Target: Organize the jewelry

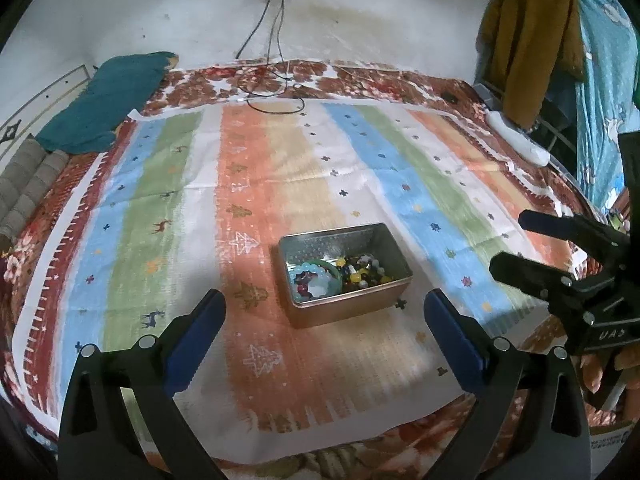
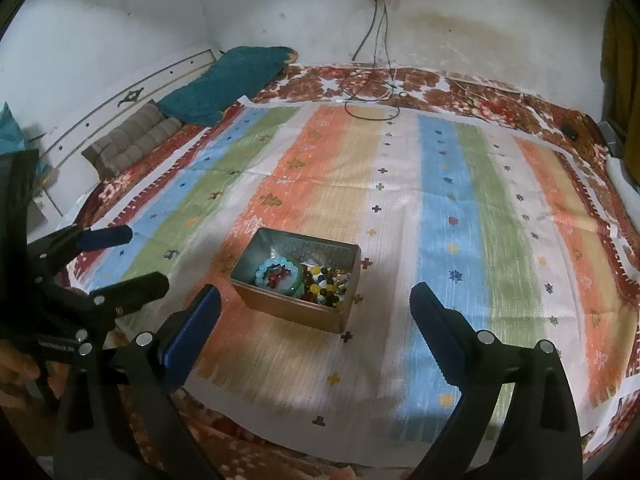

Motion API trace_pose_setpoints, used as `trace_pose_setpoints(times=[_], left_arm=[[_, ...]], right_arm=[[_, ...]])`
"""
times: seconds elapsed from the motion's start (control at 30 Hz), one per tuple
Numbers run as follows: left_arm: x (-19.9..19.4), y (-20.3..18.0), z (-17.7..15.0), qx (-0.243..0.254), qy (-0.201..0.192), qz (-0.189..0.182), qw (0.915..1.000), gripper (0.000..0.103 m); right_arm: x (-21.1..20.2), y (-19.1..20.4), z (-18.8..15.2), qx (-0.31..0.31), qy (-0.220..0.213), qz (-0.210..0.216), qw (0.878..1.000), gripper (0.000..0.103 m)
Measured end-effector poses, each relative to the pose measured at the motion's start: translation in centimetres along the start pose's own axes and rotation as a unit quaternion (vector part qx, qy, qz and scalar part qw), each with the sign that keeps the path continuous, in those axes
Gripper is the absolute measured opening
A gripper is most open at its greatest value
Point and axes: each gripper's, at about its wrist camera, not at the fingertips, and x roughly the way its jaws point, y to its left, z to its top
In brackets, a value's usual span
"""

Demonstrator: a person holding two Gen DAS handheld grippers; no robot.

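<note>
1. Left wrist view: the left gripper (image 1: 324,320) hangs with its jaws spread wide and nothing between them, above a striped cloth (image 1: 256,184) laid over a bed (image 1: 360,80). The tin (image 1: 345,270) sits just ahead of the fingertips, open, with bracelets (image 1: 316,278) at its left and loose beads (image 1: 362,270) at its right. The right gripper (image 1: 508,242) shows at the right edge, also spread and empty.
   - Risk: the tin looks light and rests on soft bedding, so a finger catching its rim would likely tip or slide it and spill the beads.
   - Risk: the bracelets lie overlapped; a pinch on one could drag out another.

2. Right wrist view: the right gripper (image 2: 316,300) is spread wide, empty, with the tin (image 2: 298,280) between and just beyond its fingertips. The left gripper (image 2: 148,256) stands at the left, open, near the tin's left side.
   - Risk: both grippers sit close on either side of the tin; reaching in together could make them knock each other.
   - Risk: the beads (image 2: 326,282) are small and round, so wide pads may squeeze them out onto the cloth, where the busy pattern would hide them.
   - Risk: a dropped bead could roll off the bed.
</note>
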Motion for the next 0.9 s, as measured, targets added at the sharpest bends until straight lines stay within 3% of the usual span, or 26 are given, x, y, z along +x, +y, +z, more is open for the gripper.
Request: trace_pose_setpoints(times=[0.9], left_arm=[[-1.2, -0.7, -0.2, 0.016, -0.039, 0.013, 0.999, 0.097]], right_arm=[[-0.9, 0.8, -0.6, -0.014, -0.024, -0.008, 1.0, 0.097]])
